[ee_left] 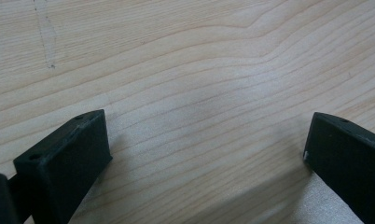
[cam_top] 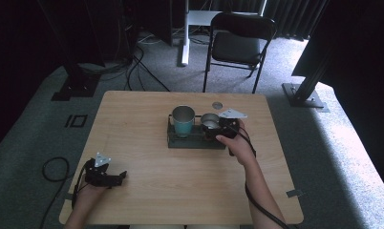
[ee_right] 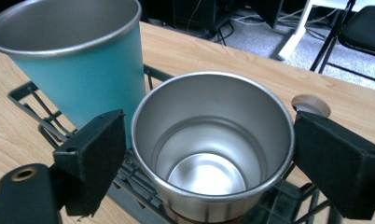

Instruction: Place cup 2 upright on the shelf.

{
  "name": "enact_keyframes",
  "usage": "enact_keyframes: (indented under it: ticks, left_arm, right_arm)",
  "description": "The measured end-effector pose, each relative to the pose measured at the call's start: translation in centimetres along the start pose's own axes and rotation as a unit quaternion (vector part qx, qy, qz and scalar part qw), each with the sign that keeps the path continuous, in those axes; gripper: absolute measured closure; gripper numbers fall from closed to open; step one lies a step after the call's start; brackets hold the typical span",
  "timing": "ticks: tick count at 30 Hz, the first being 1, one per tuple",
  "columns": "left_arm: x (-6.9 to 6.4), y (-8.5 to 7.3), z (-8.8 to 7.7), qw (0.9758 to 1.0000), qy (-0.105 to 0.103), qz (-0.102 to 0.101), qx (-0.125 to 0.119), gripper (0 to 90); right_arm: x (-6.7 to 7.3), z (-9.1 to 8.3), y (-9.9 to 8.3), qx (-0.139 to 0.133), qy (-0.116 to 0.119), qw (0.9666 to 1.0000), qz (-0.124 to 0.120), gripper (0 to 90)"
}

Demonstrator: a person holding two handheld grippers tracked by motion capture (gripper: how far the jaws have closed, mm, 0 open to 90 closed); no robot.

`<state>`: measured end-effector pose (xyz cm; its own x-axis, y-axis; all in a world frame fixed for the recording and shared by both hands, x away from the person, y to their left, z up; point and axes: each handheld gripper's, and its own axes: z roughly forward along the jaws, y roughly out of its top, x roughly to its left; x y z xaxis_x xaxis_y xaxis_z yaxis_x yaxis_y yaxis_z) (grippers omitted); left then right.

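A: High view, lower left: the left gripper (cam_top: 114, 179) rests on the table (cam_top: 147, 191), jaws wide apart, holding nothing.

B: Centre right, the right gripper (ee_right: 209, 140) straddles the steel cup (ee_right: 213, 140) in the wire rack (ee_right: 34, 105), jaws apart, beside the teal cup (ee_right: 83, 70); no readable writing

- Two cups: a steel cup (ee_right: 212, 149) between the right gripper's (ee_right: 209, 158) jaws, a teal cup (ee_right: 78, 60) just beyond its left jaw.
- One wire rack (cam_top: 195, 139).
- One round disc (ee_right: 310, 104) by its right jaw.
- One chair (cam_top: 240, 40).
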<state>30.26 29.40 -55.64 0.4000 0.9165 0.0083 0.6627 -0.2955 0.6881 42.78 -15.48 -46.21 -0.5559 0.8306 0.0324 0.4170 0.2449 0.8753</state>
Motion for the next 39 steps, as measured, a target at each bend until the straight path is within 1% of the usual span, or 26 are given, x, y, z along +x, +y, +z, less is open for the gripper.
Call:
enact_keyframes:
  ticks: [3, 5, 9, 12, 17, 21, 22, 27, 29, 32, 36, 39]
  left_arm:
    - [0.0, 0.0, 0.0, 1.0000, 0.000, 0.000, 0.000, 0.9]
    - [0.0, 0.0, 0.0, 1.0000, 0.000, 0.000, 0.000, 0.9]
    - [0.0, 0.0, 0.0, 1.0000, 0.000, 0.000, 0.000, 0.9]
    - [0.0, 0.0, 0.0, 1.0000, 0.000, 0.000, 0.000, 0.9]
    - [0.0, 0.0, 0.0, 1.0000, 0.000, 0.000, 0.000, 0.9]
    - [0.0, 0.0, 0.0, 1.0000, 0.000, 0.000, 0.000, 0.9]
    - [0.0, 0.0, 0.0, 1.0000, 0.000, 0.000, 0.000, 0.9]
    - [0.0, 0.0, 0.0, 1.0000, 0.000, 0.000, 0.000, 0.9]
    - [0.0, 0.0, 0.0, 1.0000, 0.000, 0.000, 0.000, 0.9]
    - [0.0, 0.0, 0.0, 1.0000, 0.000, 0.000, 0.000, 0.9]
    - [0.0, 0.0, 0.0, 1.0000, 0.000, 0.000, 0.000, 0.9]
    - [0.0, 0.0, 0.0, 1.0000, 0.000, 0.000, 0.000, 0.9]
  right_arm:
    - [-0.2, -0.4, 0.1, -0.004, 0.001, 1.0000, 0.003, 10.8]
    - [-0.5, -0.8, 0.2, -0.009, -0.001, 1.0000, 0.000, 10.8]
    - [-0.7, -1.3, 0.1, -0.009, -0.002, 1.0000, 0.003, 10.8]
    - [-0.9, -1.7, 0.0, -0.012, -0.003, 0.9999, 0.000, 10.8]
    - [-1.4, -2.5, -0.4, -0.013, -0.008, 0.9999, 0.005, 10.8]
    - [-1.6, -2.7, -0.6, -0.014, -0.011, 0.9998, 0.006, 10.8]
    - [-2.0, -3.1, -0.9, -0.012, -0.016, 0.9998, 0.007, 10.8]
    - [-2.7, -3.6, -1.6, -0.007, -0.024, 0.9996, 0.011, 10.8]
    - [-2.8, -3.8, -1.9, -0.006, -0.026, 0.9996, 0.013, 10.8]
    - [-3.1, -4.2, -2.3, -0.001, -0.028, 0.9996, 0.009, 10.9]
    - [-3.4, -4.7, -3.0, -0.001, -0.031, 0.9994, 0.018, 10.9]
    - [-3.5, -4.9, -3.3, -0.001, -0.033, 0.9993, 0.017, 10.9]
